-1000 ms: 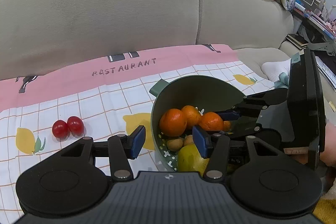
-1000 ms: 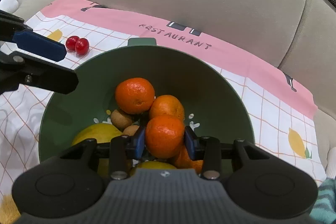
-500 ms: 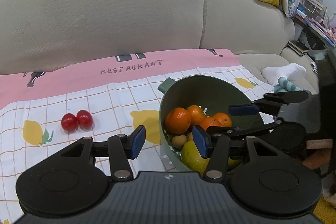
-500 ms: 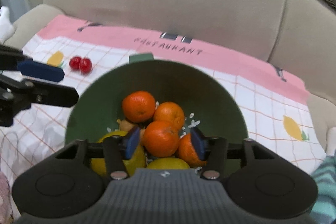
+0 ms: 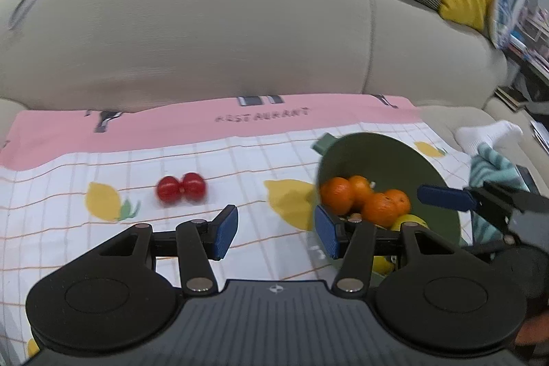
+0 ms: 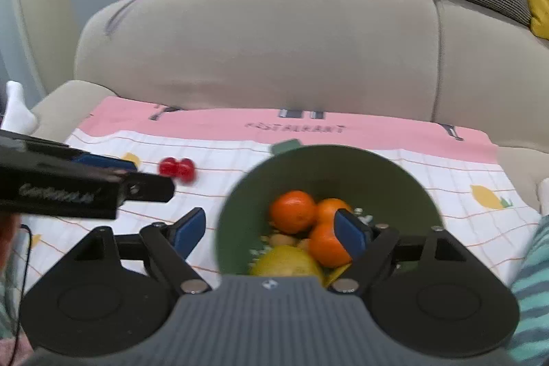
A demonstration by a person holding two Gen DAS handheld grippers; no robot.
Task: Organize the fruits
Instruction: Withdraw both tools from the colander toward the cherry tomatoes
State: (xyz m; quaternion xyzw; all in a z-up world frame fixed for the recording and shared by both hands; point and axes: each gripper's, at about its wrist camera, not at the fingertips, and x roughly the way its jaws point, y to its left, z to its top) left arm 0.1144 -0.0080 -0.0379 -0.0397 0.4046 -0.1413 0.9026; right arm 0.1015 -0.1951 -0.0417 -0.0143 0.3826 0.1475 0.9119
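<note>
A green bowl (image 5: 394, 156) (image 6: 387, 174) stands on the checked cloth and holds several oranges (image 5: 338, 194) (image 6: 293, 211), a yellow fruit (image 6: 288, 261) and small brown fruits. Two red tomatoes (image 5: 181, 188) (image 6: 177, 167) lie on the cloth left of the bowl. My left gripper (image 5: 276, 230) is open and empty, between the tomatoes and the bowl, pulled back from both. My right gripper (image 6: 271, 230) is open wide and empty, held above the bowl's near rim. It also shows in the left wrist view (image 5: 442, 196) at the right.
The cloth (image 5: 240, 153) with lemon prints covers a low surface in front of a beige sofa (image 5: 240, 33). A white sock (image 5: 487, 134) and a striped teal cloth (image 5: 494, 170) lie to the right. Cushions sit on top of the sofa.
My right gripper let go of the orange, which now lies in the bowl, and opened wide. Both grippers pulled back and up from the bowl.
</note>
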